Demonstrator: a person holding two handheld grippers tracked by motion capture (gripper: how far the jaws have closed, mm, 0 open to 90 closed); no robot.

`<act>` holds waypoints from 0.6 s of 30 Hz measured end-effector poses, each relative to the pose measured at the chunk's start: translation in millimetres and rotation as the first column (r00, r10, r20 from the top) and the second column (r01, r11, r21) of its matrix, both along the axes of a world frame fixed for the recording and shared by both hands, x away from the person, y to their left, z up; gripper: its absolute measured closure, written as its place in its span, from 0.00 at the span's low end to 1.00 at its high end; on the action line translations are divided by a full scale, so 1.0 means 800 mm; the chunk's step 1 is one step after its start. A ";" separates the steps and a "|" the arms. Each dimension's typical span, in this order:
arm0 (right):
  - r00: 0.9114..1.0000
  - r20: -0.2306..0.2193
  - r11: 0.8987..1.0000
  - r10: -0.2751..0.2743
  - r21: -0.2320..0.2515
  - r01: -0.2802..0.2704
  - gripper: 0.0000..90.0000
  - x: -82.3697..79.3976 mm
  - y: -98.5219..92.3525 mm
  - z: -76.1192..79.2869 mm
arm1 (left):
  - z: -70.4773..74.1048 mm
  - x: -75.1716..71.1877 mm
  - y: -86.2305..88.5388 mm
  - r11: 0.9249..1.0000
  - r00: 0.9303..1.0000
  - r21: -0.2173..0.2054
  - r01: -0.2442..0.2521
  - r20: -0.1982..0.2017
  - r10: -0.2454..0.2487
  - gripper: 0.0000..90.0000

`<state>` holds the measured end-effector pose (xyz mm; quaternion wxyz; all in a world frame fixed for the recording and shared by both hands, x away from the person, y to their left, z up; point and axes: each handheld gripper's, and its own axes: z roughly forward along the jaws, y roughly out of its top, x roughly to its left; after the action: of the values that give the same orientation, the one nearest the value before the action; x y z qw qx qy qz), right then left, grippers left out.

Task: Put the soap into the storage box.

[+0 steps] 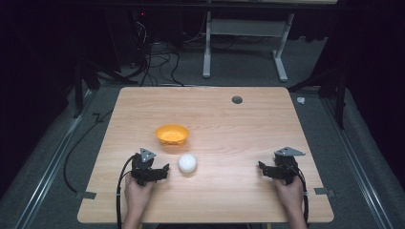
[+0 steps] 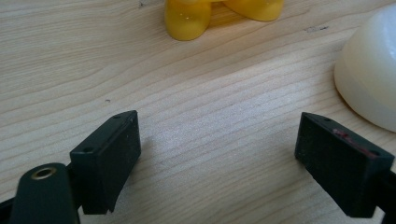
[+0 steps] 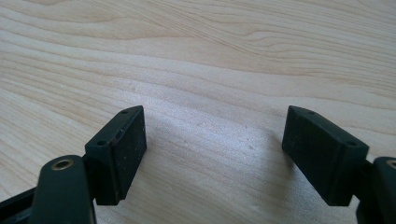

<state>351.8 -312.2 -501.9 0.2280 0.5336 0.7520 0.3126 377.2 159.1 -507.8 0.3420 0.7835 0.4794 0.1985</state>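
An orange bowl (image 1: 172, 134) sits left of the table's centre, and its yellow-orange base (image 2: 219, 14) shows at the top of the left gripper view. A white dome-shaped object (image 1: 187, 163) lies just in front of it, and it shows again as the white dome (image 2: 371, 79) at that view's right edge. My left gripper (image 1: 160, 172) rests on the wood just left of the dome, open, and nothing lies between the two ends of the left gripper (image 2: 219, 154). My right gripper (image 1: 265, 169) rests near the table's right edge. The right gripper (image 3: 215, 149) is open over bare wood.
The wooden table (image 1: 229, 124) has a dark cable hole (image 1: 237, 99) near its far edge. Grey tape tabs mark the front corners. Cables trail off the left side onto the grey floor. A white desk frame (image 1: 246, 43) stands beyond the table.
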 end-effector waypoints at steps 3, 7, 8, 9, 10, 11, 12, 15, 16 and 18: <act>1.000 0.000 1.000 0.000 0.000 0.000 0.25 0.000 0.000 0.000 | 0.000 0.000 0.000 1.000 1.000 0.000 0.000 0.000 0.000 0.16; 1.000 0.000 1.000 0.000 0.000 0.000 0.25 0.000 0.000 0.000 | 0.000 0.000 0.000 1.000 1.000 0.000 0.000 0.000 0.000 0.16; 1.000 0.000 1.000 0.002 0.000 -0.002 0.25 0.000 0.000 0.000 | 0.000 0.000 0.000 1.000 1.000 0.000 0.000 0.000 0.000 0.17; 1.000 0.001 1.000 0.002 0.000 -0.002 0.25 0.000 0.000 0.000 | 0.000 0.000 0.000 1.000 1.000 0.000 0.000 0.000 0.000 0.17; 1.000 0.001 1.000 0.002 0.000 -0.002 0.25 0.000 0.000 0.000 | 0.000 0.000 0.000 1.000 1.000 -0.001 0.000 0.000 0.000 0.17; 1.000 0.001 1.000 0.002 0.000 -0.002 0.25 0.000 0.000 0.000 | 0.000 0.000 0.000 1.000 1.000 -0.001 0.000 0.000 0.000 0.17; 1.000 -0.002 1.000 0.001 0.001 -0.001 0.25 0.000 0.000 0.000 | 0.000 0.000 0.000 1.000 1.000 -0.002 -0.001 0.001 0.001 0.17; 1.000 -0.001 1.000 0.003 0.000 -0.003 0.25 0.000 0.000 0.000 | 0.000 0.000 0.000 1.000 1.000 -0.001 -0.001 0.001 0.001 0.17; 1.000 0.000 1.000 0.002 0.000 -0.002 0.25 0.000 0.000 0.000 | 0.000 0.000 0.000 1.000 1.000 -0.001 -0.001 0.001 0.001 0.17; 1.000 0.000 1.000 0.000 0.001 0.000 0.25 0.000 0.000 0.000 | 0.000 0.000 0.000 1.000 1.000 -0.001 -0.001 0.001 0.001 0.17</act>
<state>351.7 -312.3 -501.8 0.2277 0.5337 0.7520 0.3127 377.2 159.2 -507.8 0.3426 0.7829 0.4797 0.1988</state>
